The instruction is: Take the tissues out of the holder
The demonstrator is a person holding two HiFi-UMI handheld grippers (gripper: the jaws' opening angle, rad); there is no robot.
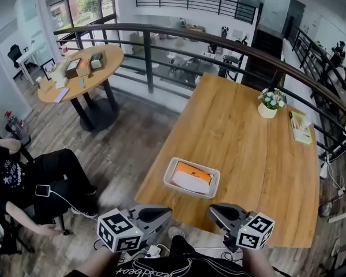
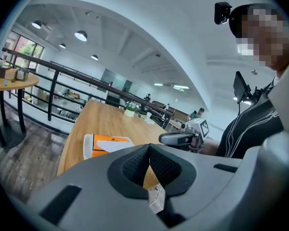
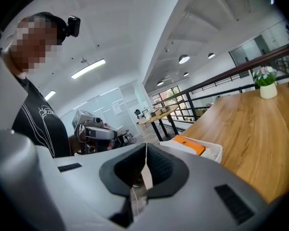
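Observation:
A white holder [image 1: 168,173] sits on the wooden table [image 1: 242,137] near its front edge, with an orange and white tissue pack [image 1: 191,176] lying in it. Both grippers hover off the table's near edge, below the holder, with their tips pointing at each other. My left gripper [image 1: 164,214] is shut with nothing in it, and my right gripper [image 1: 214,210] is shut and empty too. The left gripper view has the holder [image 2: 88,146] and pack [image 2: 111,141] beyond its closed jaws. In the right gripper view the pack [image 3: 189,145] lies just past the closed jaws.
A small flower pot [image 1: 270,104] and a yellow-green book [image 1: 301,127] stand at the table's far right. A dark railing [image 1: 161,36] curves behind the table. A round table [image 1: 81,74] with boxes stands far left. A seated person [image 1: 29,183] is at the left.

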